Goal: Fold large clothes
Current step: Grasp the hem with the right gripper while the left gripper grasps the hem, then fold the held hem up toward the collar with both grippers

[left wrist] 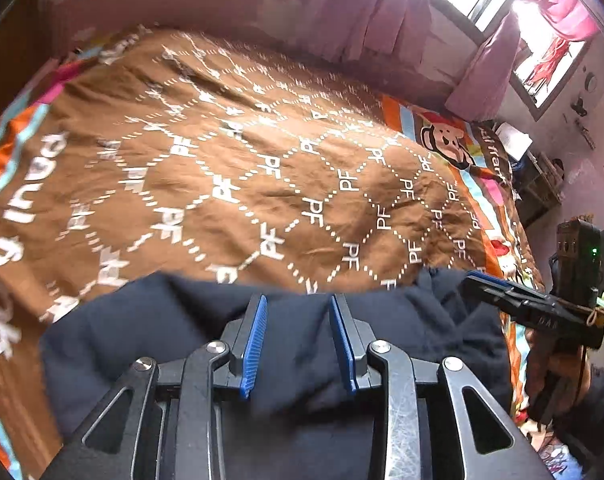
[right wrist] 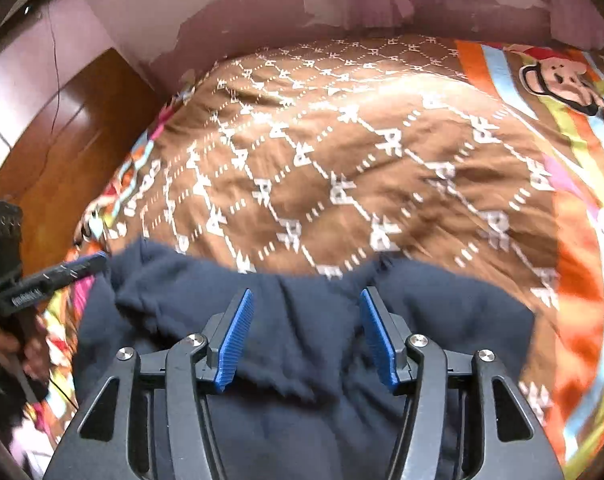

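Observation:
A dark navy garment [left wrist: 149, 332] lies rumpled on the near side of a bed; it also shows in the right wrist view [right wrist: 442, 304]. My left gripper [left wrist: 297, 304] hangs just above the garment with its blue pads apart and nothing between them. My right gripper [right wrist: 306, 296] is also open over the garment's far edge, empty. The right gripper shows from the side in the left wrist view [left wrist: 478, 280], at the garment's right end. The left gripper shows in the right wrist view [right wrist: 95, 262], at the garment's left end.
The bed is covered by a brown bedspread [left wrist: 261, 152] with a white PF lattice and a monkey cartoon border [right wrist: 558, 76]. A pink wall and curtains [left wrist: 382, 12] stand behind it, with a bright window [left wrist: 542, 32]. A wooden headboard [right wrist: 61, 140] is on the left.

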A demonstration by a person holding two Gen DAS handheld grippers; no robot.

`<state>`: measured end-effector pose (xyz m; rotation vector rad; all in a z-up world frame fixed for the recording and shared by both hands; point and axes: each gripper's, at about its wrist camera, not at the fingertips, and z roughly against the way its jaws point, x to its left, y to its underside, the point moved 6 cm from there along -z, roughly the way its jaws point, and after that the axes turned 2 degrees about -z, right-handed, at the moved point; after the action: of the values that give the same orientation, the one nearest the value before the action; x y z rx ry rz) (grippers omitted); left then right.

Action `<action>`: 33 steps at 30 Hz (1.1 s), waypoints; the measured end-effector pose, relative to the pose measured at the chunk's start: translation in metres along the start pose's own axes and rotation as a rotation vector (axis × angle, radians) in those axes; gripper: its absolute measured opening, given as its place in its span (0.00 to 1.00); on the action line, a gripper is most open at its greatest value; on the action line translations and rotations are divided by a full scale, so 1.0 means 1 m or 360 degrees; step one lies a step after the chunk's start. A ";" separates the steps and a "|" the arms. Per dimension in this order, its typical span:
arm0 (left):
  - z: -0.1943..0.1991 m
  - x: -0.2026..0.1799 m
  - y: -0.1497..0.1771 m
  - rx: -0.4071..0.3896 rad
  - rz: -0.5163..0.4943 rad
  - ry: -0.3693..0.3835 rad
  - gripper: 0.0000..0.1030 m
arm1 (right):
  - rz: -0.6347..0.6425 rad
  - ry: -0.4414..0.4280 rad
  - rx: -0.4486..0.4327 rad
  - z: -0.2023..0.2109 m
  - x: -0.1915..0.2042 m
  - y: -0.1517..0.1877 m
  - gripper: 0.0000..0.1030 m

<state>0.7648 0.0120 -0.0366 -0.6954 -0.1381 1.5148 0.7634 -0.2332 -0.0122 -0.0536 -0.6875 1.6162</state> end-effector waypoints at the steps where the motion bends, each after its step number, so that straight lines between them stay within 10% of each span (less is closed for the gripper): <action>1: -0.013 -0.001 -0.005 0.0034 0.0021 0.0022 0.29 | -0.0044 -0.0022 0.0024 -0.013 -0.001 -0.006 0.49; 11: -0.061 -0.025 0.043 0.0332 -0.0204 0.0250 0.07 | 0.0095 -0.0189 0.0334 -0.069 0.031 0.050 0.18; 19: -0.085 -0.015 0.073 0.0627 -0.0201 0.0154 0.03 | 0.0123 -0.0062 0.0533 -0.092 0.025 0.090 0.09; 33: -0.106 -0.017 0.090 0.0533 -0.0223 0.0018 0.03 | 0.0223 0.0095 0.0399 -0.114 0.033 0.103 0.08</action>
<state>0.7379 -0.0473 -0.1608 -0.4167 0.0741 1.3575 0.7139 -0.1582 -0.1410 0.0330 -0.4389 1.8175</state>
